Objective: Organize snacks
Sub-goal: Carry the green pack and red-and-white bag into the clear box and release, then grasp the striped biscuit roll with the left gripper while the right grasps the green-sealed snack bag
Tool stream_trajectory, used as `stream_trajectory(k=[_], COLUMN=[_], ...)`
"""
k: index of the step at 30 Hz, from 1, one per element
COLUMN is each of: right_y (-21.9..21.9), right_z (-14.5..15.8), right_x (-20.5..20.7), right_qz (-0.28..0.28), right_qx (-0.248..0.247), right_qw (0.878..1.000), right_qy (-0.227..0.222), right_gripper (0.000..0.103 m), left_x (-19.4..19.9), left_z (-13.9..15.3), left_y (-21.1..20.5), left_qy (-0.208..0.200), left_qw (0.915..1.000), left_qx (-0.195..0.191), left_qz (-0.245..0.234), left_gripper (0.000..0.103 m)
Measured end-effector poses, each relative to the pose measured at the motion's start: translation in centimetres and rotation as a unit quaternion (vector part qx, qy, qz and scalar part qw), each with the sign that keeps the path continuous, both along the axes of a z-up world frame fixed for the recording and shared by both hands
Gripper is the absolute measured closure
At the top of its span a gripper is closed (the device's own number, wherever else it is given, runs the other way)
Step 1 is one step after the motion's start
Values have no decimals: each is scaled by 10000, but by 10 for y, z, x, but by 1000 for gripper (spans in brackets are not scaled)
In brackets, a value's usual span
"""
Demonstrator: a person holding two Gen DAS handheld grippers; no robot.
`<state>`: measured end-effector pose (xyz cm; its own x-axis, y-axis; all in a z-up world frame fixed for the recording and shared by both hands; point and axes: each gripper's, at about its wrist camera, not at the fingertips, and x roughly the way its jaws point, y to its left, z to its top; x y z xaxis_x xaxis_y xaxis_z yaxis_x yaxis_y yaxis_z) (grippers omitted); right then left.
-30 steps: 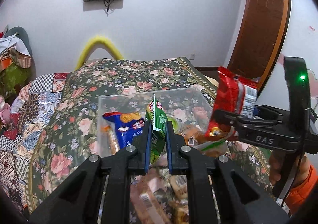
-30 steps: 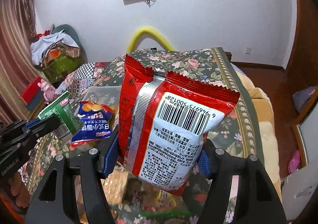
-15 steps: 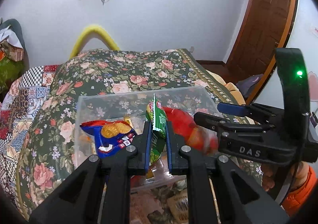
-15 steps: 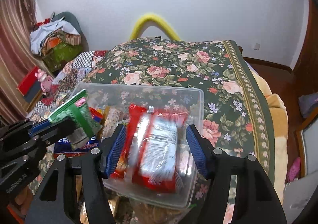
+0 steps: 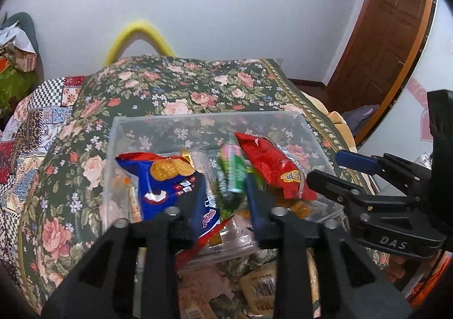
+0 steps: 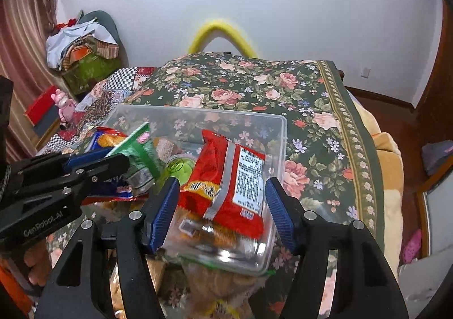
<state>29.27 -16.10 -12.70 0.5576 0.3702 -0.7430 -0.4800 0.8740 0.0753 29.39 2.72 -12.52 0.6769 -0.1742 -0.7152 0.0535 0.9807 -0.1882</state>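
**Snack packets land in the clear bin as both claws let go**

A clear plastic bin [image 5: 308, 126] sits on the floral bedspread [image 5: 175, 84]. Inside, from left to right in the left wrist view: a blue biscuit packet [image 5: 167, 183] leaning against the left wall, a blurred green snack packet [image 5: 232, 171] near the middle, and a red snack packet [image 5: 271, 166] lying tilted toward the right wall. Smaller wrapped snacks lie under them, too jumbled to name.

The left gripper [image 5: 223, 205] has its jaws opening; the green packet is between them, and its blur keeps me from telling whether the pads touch it. The right gripper [image 6: 222, 205] stands apart around the red packet [image 6: 226, 177], with gaps showing at both blue pads [image 6: 164, 211].

1 second ago the left claw pinched the green packet upright and the right claw held the red packet high above the bed; now both packets are down in the bin and both claws are lower and closer to it.

The bin's near rim lies just beyond both sets of fingertips. More packaged snacks [image 5: 260, 288] lie loose on the bedspread in front of it. The far half of the bin floor is bare, and the bedspread beyond and to the right is open.
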Motion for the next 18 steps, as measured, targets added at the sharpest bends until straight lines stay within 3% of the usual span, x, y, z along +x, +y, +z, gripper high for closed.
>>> stream_trajectory(k=[3, 10, 18], right_y=[-6, -22, -39], right_z=[4, 13, 12], right_x=[-7, -33, -61], right_qz=[-28, -161, -313], right_qx=[70, 132, 172], right_qw=[10000, 9998, 9993], right_qy=[-10, -79, -63], right_gripper=[41, 36, 33], left_x=[-13, -44, -79], left_z=[12, 32, 29], left_y=[-1, 5, 16], left_qy=[-186, -317, -135], left_qw=[9997, 9991, 9991], left_qx=[151, 257, 350], left_qz=[49, 62, 179], left_gripper=[50, 42, 35])
